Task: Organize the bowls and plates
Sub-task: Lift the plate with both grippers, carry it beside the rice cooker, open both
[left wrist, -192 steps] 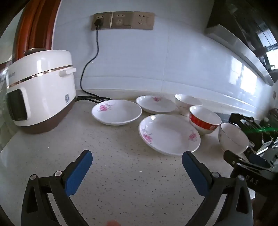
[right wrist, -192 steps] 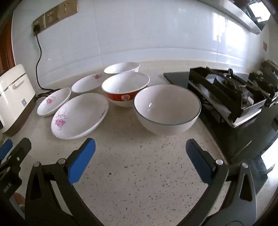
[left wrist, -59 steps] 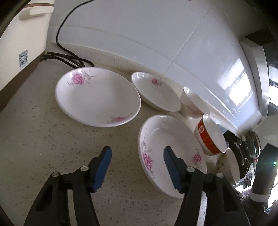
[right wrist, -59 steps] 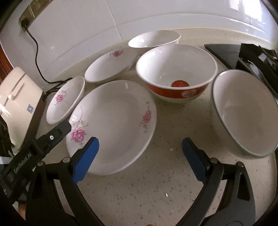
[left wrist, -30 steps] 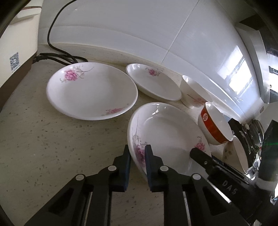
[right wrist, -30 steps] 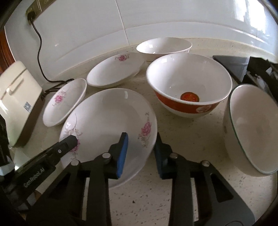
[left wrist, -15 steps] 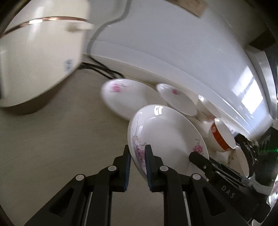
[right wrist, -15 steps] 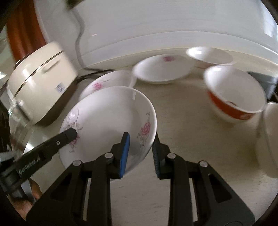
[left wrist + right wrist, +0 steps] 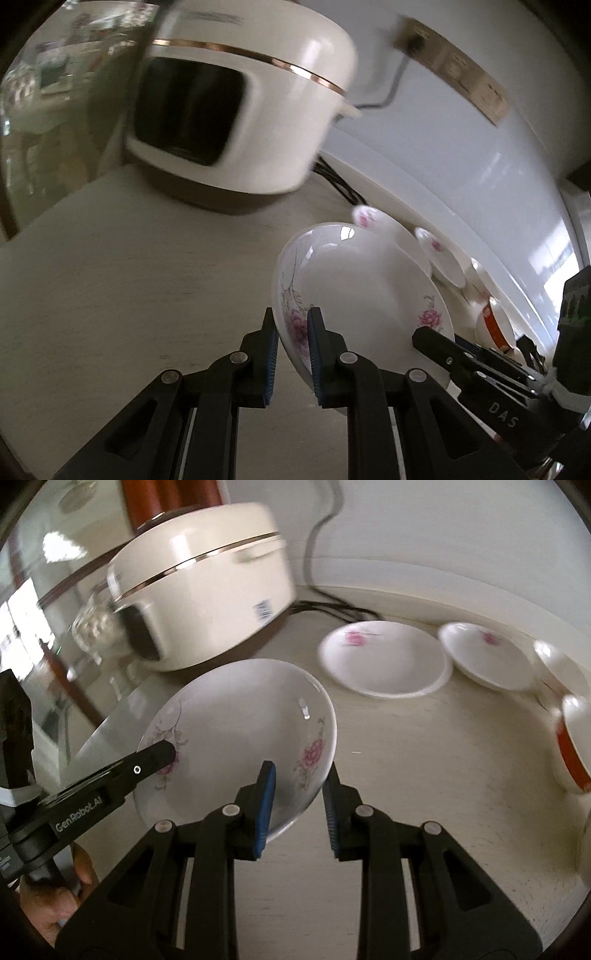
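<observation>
A large white plate with pink flowers [image 9: 362,291] hangs above the counter, held at two sides. My left gripper [image 9: 291,332] is shut on its near-left rim. In the right wrist view my right gripper [image 9: 299,794] is shut on the right rim of this plate [image 9: 236,731], and the left gripper [image 9: 155,753] grips the opposite edge. On the counter behind lie two smaller floral plates [image 9: 384,657] [image 9: 487,657]. Further right stand a white bowl [image 9: 561,664] and a red-banded bowl [image 9: 572,746].
A white rice cooker [image 9: 199,598] stands at the back left, close to the held plate, with its black cord [image 9: 332,605] trailing along the wall. A hand [image 9: 48,897] holds the left tool. Bare counter [image 9: 424,794] lies in front of the plates.
Both grippers have carried the large plate up off the counter and to the left, towards the rice cooker. The other plates and bowls stay where they were.
</observation>
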### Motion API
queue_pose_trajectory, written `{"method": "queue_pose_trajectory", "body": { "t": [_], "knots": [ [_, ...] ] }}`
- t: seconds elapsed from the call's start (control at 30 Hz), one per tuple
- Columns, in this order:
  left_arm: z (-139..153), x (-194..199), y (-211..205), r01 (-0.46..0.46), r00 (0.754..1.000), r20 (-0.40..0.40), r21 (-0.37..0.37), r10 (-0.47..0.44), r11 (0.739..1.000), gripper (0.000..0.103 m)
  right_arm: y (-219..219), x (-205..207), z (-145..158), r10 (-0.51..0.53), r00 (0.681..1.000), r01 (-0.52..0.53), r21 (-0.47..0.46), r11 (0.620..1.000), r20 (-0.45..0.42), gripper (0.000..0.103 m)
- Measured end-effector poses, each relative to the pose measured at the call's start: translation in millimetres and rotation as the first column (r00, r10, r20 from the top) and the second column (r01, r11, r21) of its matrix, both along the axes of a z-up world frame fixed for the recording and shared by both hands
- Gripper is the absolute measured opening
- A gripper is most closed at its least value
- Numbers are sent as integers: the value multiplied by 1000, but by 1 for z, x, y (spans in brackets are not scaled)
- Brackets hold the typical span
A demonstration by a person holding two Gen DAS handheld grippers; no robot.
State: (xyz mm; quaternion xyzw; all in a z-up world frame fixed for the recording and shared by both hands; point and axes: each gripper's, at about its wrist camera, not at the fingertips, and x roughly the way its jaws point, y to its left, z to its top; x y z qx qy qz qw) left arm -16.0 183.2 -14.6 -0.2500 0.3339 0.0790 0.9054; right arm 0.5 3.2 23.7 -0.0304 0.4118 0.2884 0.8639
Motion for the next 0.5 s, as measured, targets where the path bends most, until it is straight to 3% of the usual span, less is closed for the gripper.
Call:
{"method": "queue_pose_trajectory", "body": {
  "t": [0.23,0.5],
  "knots": [
    [-7,-30,44,-141,990,-10,-16,140,990,16,63,-6,-7,148,989,-149,-37,988,-24,29],
    [-18,-55,76,-242,970,-36,-10,242,970,16,108,-7,-21,274,961,-275,-9,961,-46,29]
  ]
}}
